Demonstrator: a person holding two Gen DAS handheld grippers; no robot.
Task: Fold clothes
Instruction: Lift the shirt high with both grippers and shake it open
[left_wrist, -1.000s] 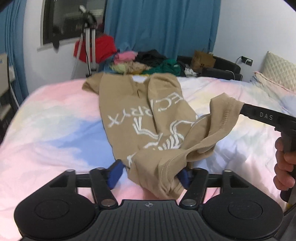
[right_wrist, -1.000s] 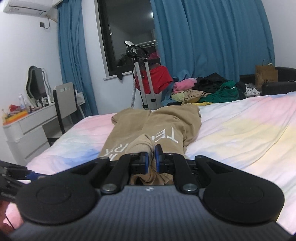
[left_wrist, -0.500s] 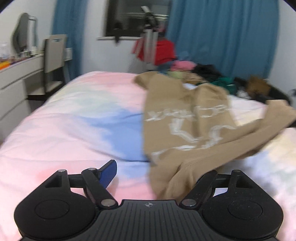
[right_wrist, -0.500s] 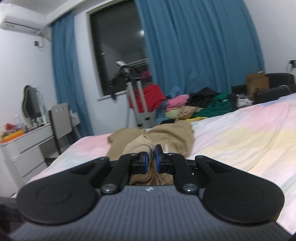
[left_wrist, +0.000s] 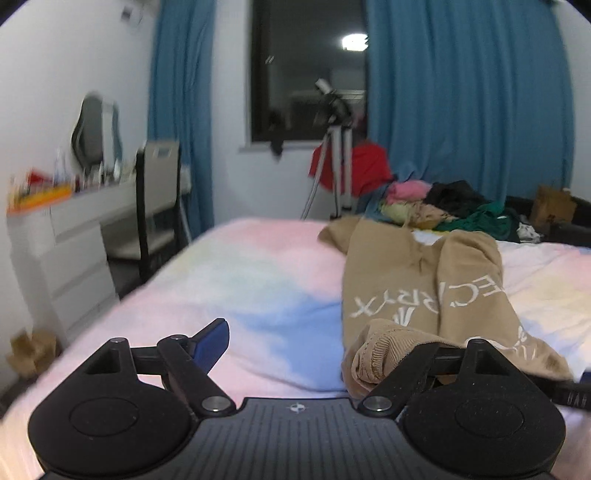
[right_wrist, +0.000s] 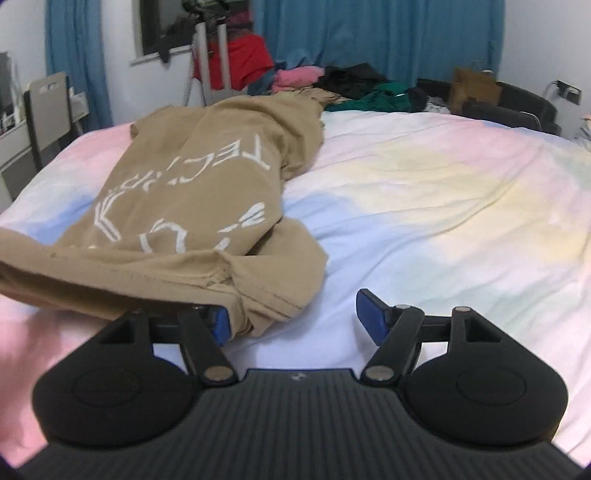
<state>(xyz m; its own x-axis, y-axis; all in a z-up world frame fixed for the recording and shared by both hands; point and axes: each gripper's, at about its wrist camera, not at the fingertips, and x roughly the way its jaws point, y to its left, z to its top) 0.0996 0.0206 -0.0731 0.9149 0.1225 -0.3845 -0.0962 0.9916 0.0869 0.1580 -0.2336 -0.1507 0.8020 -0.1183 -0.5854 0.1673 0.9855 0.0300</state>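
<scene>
A tan garment with white lettering (left_wrist: 421, 280) lies lengthwise on the pastel bed (left_wrist: 236, 280), partly folded. In the left wrist view my left gripper (left_wrist: 317, 350) is open; a ribbed tan cuff (left_wrist: 384, 350) drapes over its right finger, not clamped. In the right wrist view the garment (right_wrist: 192, 199) lies ahead on the left, and its hem (right_wrist: 258, 291) rests on the left finger of my open right gripper (right_wrist: 295, 317). The bed (right_wrist: 424, 206) is bare to the right.
A pile of mixed clothes (left_wrist: 443, 206) lies at the bed's far end by blue curtains. A tripod (left_wrist: 332, 162) with a red cloth stands beneath the window. A white dresser (left_wrist: 62, 236) and a chair (left_wrist: 155, 192) stand left of the bed.
My right gripper was shut on tan cloth and has opened, letting the cloth drop onto the bed. My left gripper has swung left and stayed open, the cloth slipping to its right finger.
</scene>
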